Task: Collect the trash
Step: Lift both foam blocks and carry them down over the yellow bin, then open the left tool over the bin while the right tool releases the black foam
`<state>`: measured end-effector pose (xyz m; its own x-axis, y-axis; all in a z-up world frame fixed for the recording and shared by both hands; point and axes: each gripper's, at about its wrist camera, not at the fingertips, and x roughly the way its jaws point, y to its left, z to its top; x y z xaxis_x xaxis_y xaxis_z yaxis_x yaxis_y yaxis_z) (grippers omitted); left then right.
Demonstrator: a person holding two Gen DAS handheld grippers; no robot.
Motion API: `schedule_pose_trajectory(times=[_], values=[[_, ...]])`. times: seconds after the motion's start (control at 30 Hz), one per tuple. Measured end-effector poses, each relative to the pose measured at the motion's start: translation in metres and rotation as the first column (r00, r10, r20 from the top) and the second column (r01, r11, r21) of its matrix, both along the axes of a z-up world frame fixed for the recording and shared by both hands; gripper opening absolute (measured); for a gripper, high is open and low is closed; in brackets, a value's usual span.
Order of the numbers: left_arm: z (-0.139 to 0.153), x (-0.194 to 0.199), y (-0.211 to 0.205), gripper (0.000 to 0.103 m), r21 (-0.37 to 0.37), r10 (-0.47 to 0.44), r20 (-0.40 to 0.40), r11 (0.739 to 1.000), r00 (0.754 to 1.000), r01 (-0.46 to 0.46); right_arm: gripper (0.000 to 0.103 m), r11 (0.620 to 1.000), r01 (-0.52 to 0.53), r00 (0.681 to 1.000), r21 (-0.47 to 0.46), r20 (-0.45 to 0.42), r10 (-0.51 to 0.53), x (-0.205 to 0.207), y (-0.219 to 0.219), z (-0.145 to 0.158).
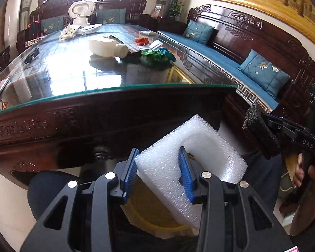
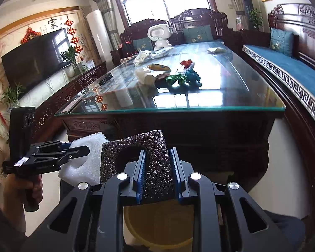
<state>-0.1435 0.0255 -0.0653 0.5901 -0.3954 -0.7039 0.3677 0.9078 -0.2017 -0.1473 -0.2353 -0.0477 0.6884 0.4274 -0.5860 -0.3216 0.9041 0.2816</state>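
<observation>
While both grippers sit off the near edge of the glass-topped table (image 2: 220, 105), I note the open room: pale floor shows to the left of the carved table base and in a narrow strip between the table's right side and the blue-cushioned bench (image 2: 294, 77). The glass edge runs just above and beyond both sets of fingertips; neither tool touches it.

Count: two foam pieces in hand, one white, one dark. One yellow bin (image 2: 157, 226) is below the tools, seen in both wrist views. On the table I count one white bottle (image 1: 107, 47) lying on its side, one green and teal crumpled wrapper cluster (image 1: 157, 55), one red wrapper (image 1: 142, 41), one white robot figure (image 1: 81, 12) at the far end, and one pale crumpled heap (image 1: 68, 32) near it.

My left gripper (image 1: 159, 169) is partly closed, blue pads pressed on the white foam piece (image 1: 191, 147), which hangs over the bin rim. My right gripper (image 2: 157, 168) is narrower, pads clamped on the dark foam piece (image 2: 155, 153), also above the bin. The two foam pieces are just beside each other.
</observation>
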Motion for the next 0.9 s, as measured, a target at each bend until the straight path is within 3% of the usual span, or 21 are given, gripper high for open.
schedule_pose_trajectory(times=[0.37,0.4,0.47,0.5,0.9], values=[[-0.011,-0.006,-0.006,0.04,0.038,0.022,-0.017,0.999,1.0,-0.021,0.025,0.999,-0.041,0.998,-0.034,-0.05,0.04,0.002,0.014,-0.023],[-0.011,-0.007,-0.005,0.04,0.039,0.026,-0.014,0.999,1.0,-0.025,0.027,0.998,-0.046,0.998,-0.038,-0.05,0.044,0.003,0.015,-0.024],[-0.011,-0.007,-0.003,0.04,0.047,0.029,-0.011,0.998,1.0,-0.029,0.046,0.998,-0.048,0.998,-0.037,-0.044,0.047,0.003,0.016,-0.023],[-0.011,-0.006,-0.003,0.04,0.052,0.029,-0.01,0.998,1.0,-0.029,0.049,0.998,-0.049,0.998,-0.037,-0.035,0.048,0.002,0.016,-0.021],[-0.021,0.006,-0.025,0.04,0.066,-0.054,-0.053,0.996,0.997,0.057,0.05,1.0,-0.002,1.0,-0.017,-0.002,0.002,0.0,0.001,-0.012]])
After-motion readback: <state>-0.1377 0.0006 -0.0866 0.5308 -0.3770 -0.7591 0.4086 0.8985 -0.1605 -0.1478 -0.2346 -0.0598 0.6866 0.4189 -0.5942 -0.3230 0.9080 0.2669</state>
